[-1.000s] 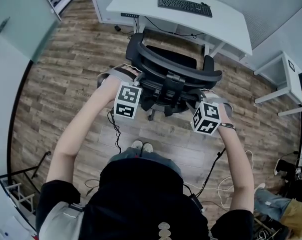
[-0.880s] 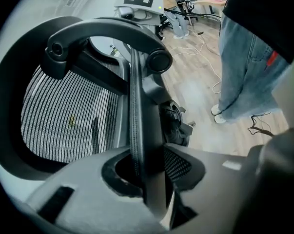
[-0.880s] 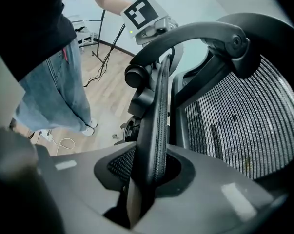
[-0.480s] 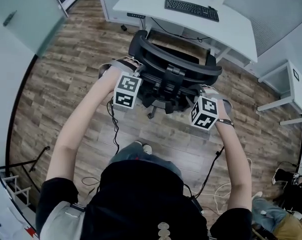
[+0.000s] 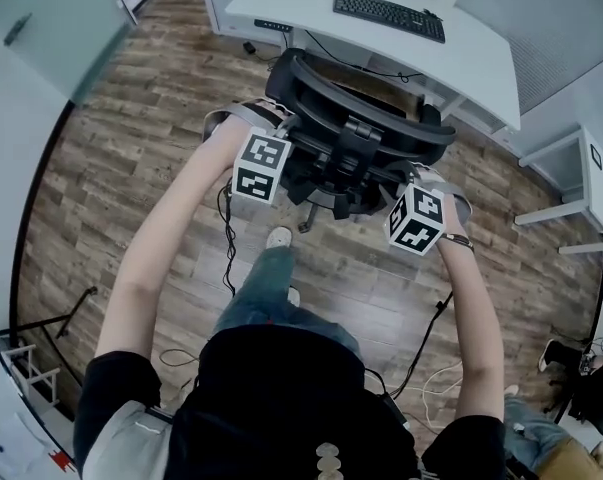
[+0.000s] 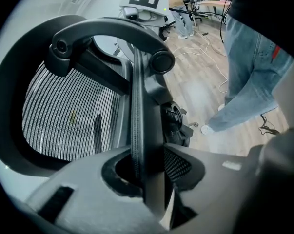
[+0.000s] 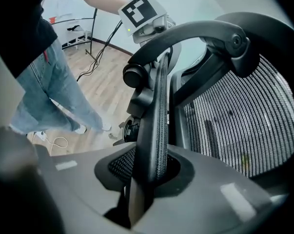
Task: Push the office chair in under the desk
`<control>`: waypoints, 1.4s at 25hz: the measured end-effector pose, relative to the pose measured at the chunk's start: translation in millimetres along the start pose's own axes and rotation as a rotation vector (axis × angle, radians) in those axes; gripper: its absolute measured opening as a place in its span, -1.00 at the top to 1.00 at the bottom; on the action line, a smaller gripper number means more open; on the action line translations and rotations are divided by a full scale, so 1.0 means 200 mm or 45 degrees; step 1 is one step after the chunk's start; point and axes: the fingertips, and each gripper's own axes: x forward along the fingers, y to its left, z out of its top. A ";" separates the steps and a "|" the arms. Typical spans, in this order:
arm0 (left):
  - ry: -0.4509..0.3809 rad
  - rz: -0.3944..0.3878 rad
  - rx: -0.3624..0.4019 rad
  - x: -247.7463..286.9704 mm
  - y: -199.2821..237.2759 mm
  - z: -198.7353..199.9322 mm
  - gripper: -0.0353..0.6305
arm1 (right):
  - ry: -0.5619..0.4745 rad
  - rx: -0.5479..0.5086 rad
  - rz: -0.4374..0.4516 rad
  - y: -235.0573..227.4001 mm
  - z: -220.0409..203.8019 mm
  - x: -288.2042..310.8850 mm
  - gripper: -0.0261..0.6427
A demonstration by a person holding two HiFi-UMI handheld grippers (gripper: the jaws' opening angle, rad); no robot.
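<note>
Over the past second the office chair is rolling away from the person and closing on the white desk, so that its curved backrest is now lying just short of the desk's front edge, below the keyboard. The seat appears to be starting in under the top, though how far cannot be told from above. The person is also stepping after it, one shoe advancing on the wooden floor. The push is therefore judged well under way but unfinished, as the backrest is standing clear of the desk. The left gripper is pinching the backrest's left rim between its jaws. The right gripper, whose jaws have just been tightening slightly, is clamping the opposite rim. Both arms are reaching forward and nearly straight, with the grippers angling steeply downward on either side of the headrest support, driving the chair evenly from behind.
</note>
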 end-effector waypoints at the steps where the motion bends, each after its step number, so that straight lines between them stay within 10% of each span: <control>1: -0.004 -0.001 0.001 0.03 0.04 0.00 0.54 | 0.002 0.003 0.000 -0.04 -0.02 0.01 0.65; 35: -0.042 0.024 0.051 0.69 0.95 -0.07 0.54 | 0.038 0.050 -0.060 -0.94 -0.51 0.41 0.63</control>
